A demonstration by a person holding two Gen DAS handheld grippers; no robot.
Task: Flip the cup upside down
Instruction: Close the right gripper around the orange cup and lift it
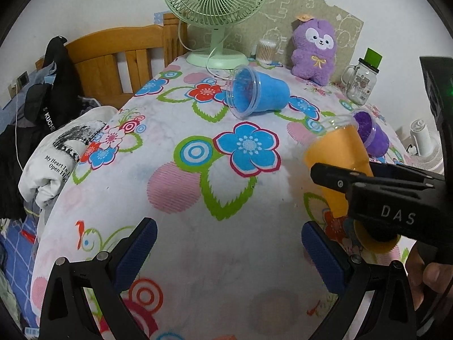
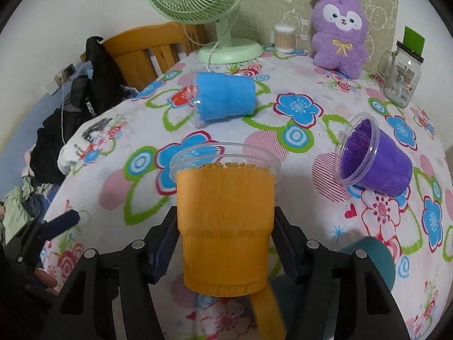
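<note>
My right gripper point(image 2: 225, 243) is shut on an orange cup point(image 2: 225, 226) with a clear plastic rim, holding it off the table, mouth pointing away from me. In the left wrist view the orange cup point(image 1: 338, 164) is tilted in the right gripper's black fingers point(image 1: 339, 177). A blue cup point(image 1: 259, 92) lies on its side at the back of the floral tablecloth point(image 1: 198, 240); it also shows in the right wrist view point(image 2: 225, 96). A purple cup point(image 2: 376, 160) lies on its side at the right. My left gripper point(image 1: 228, 243) is open and empty above the cloth.
A green fan point(image 2: 203, 8), a purple plush toy point(image 2: 339, 28), a cotton swab jar point(image 2: 284, 38) and a glass mug jar point(image 2: 402, 76) stand along the back. A wooden bed frame point(image 1: 113, 59) and piled clothes point(image 1: 51, 130) are at the left. A teal object point(image 2: 371, 257) lies at front right.
</note>
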